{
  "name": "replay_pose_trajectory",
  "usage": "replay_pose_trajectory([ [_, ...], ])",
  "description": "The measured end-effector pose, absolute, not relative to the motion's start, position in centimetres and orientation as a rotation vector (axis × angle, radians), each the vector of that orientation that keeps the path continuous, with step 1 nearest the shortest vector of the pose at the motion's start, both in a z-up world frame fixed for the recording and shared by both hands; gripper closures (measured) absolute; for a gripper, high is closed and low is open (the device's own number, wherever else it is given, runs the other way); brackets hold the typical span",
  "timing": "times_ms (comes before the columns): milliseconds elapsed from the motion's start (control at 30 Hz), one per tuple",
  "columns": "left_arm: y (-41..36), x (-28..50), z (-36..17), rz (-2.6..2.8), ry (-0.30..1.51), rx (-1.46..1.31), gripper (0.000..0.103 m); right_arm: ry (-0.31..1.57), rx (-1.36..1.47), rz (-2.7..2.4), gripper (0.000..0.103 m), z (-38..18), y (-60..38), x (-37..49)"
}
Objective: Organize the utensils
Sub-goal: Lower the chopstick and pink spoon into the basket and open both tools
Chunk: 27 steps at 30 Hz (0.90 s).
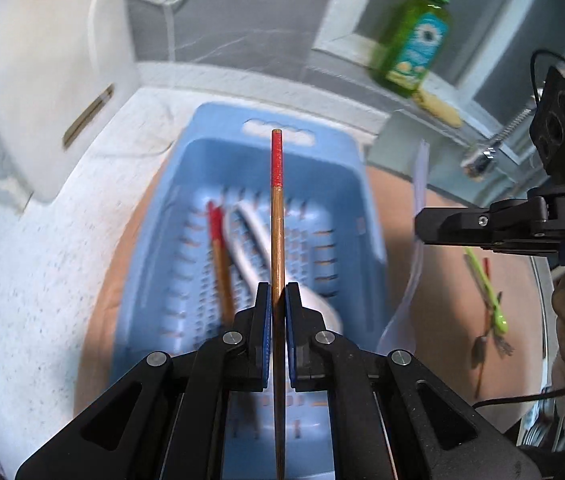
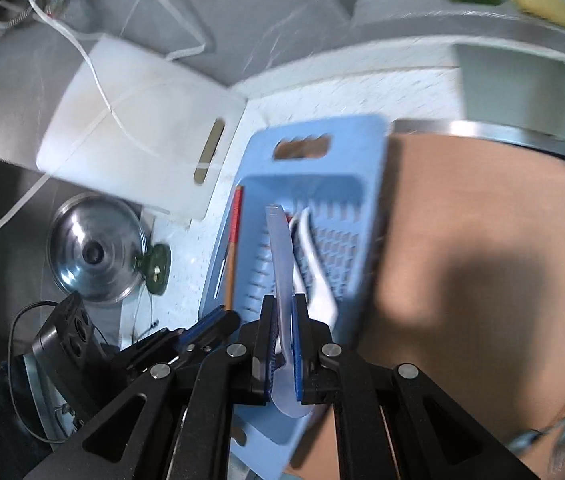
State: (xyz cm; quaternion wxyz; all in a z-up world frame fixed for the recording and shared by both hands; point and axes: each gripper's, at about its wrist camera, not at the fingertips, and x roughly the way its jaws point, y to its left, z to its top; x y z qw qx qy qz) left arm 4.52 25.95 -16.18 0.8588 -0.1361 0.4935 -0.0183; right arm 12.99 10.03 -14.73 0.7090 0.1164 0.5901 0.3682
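My left gripper (image 1: pixel 278 294) is shut on a red-tipped wooden chopstick (image 1: pixel 277 216) and holds it above the blue slotted basket (image 1: pixel 202 168). In the basket lie another red-tipped chopstick (image 1: pixel 218 256) and a white spoon (image 1: pixel 258 248). My right gripper (image 2: pixel 281 308) is shut on a translucent plastic spoon (image 2: pixel 280 248), handle pointing forward over the same basket (image 2: pixel 346 152), where a chopstick (image 2: pixel 234 240) and a white spoon (image 2: pixel 314 264) lie. The right gripper shows at the right of the left wrist view (image 1: pixel 426 228).
A green utensil (image 1: pixel 486 288) and forks lie on the brown mat (image 2: pixel 462 208) to the right. A white cutting board (image 2: pixel 142 128) leans at the back left. A pot lid (image 2: pixel 94 248) sits left, a green soap bottle (image 1: pixel 414 44) on the ledge.
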Motion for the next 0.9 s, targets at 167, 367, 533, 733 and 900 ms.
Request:
replay_pose_trajectory([
  [167,27.7,4.2,-18.1,-0.006,1.069,-0.308,0.098,1.355,0.161,0.811,0.096,-17.2,14.5,12.9],
  [367,27.8,4.7,-19.1,-0.003,1.089,-0.297,0.098,1.383,0.066,0.783,0.096,-19.4,17.3,13.3],
  [533,27.9,5.2,-20.1,0.009,1.102,-0.299,0.098,1.396,0.026,0.756,0.096,-20.5,18.1,13.9],
  [733,27.9,6.0,-20.9,0.016,1.125,-0.296,0.098,1.417,0.004,0.742,0.096,-21.5,18.8,14.3],
  [900,27.9,6.6,-21.2,0.019,1.139,-0.290,0.098,1.439,-0.005,0.733,0.096,-22.2,19.1,14.5],
])
